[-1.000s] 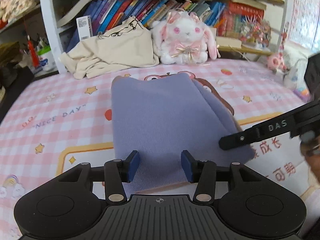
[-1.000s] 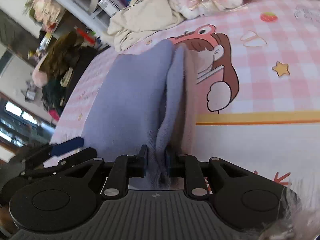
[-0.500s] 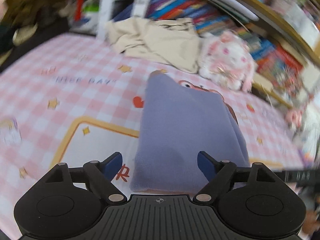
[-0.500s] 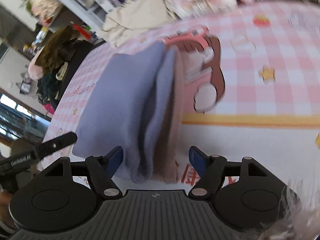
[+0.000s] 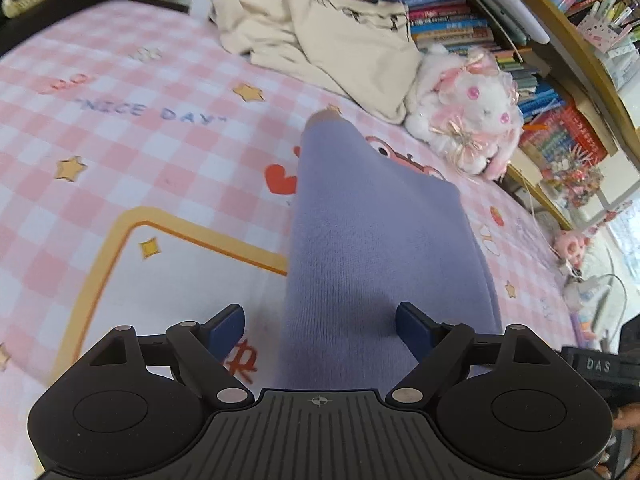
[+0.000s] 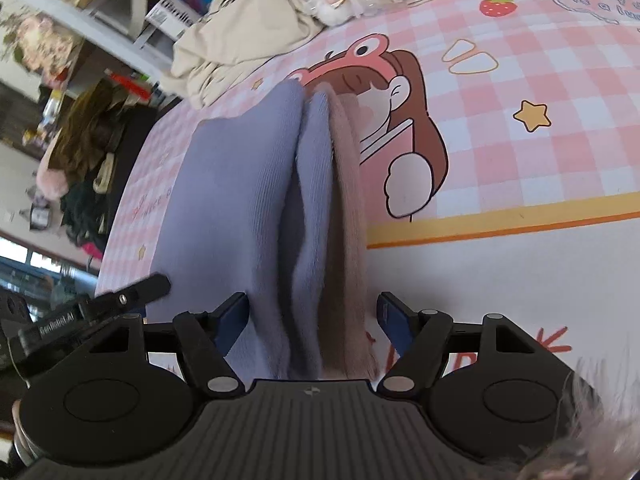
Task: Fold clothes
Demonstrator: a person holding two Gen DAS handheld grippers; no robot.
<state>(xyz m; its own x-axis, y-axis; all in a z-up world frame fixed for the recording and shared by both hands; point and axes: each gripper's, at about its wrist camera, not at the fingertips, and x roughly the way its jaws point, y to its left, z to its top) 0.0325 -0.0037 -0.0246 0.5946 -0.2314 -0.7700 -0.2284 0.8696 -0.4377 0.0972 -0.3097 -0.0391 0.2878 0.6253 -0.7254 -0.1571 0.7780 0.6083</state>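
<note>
Presently, the folded purple garment (image 5: pixel 380 248) lies flat on a pink checked sheet (image 5: pixel 120 152) printed with stars and the words "NICE DAY".

Left wrist view: the left hand-held gripper (image 5: pixel 320 330) stands released, its blue pads (image 5: pixel 226 328) spread wide and pressing on nothing. The garment's near end sits in the gap between them. The left pad hangs over bare sheet, apart from the cloth's left edge; the right pad is over the cloth near its right edge. The garment runs away from the gripper toward a crumpled beige garment (image 5: pixel 332 36) and a white plush rabbit (image 5: pixel 468 112), both against a bookshelf (image 5: pixel 440 8). Part of the right hand-held gripper (image 5: pixel 600 366) shows at the right edge of this view.

Right wrist view: the right hand-held gripper (image 6: pixel 312 320) has released; its jaws are closing slightly, with the garment's layered edge (image 6: pixel 312 208) between the pads but not pressed by them. The stacked folds show purple layers and a pinkish-brown inner face on the right. The left pad is just beside the purple outer layer; the right pad stands apart from the cloth. A cartoon figure (image 6: pixel 400 120) on the sheet lies just right of the garment.
</note>
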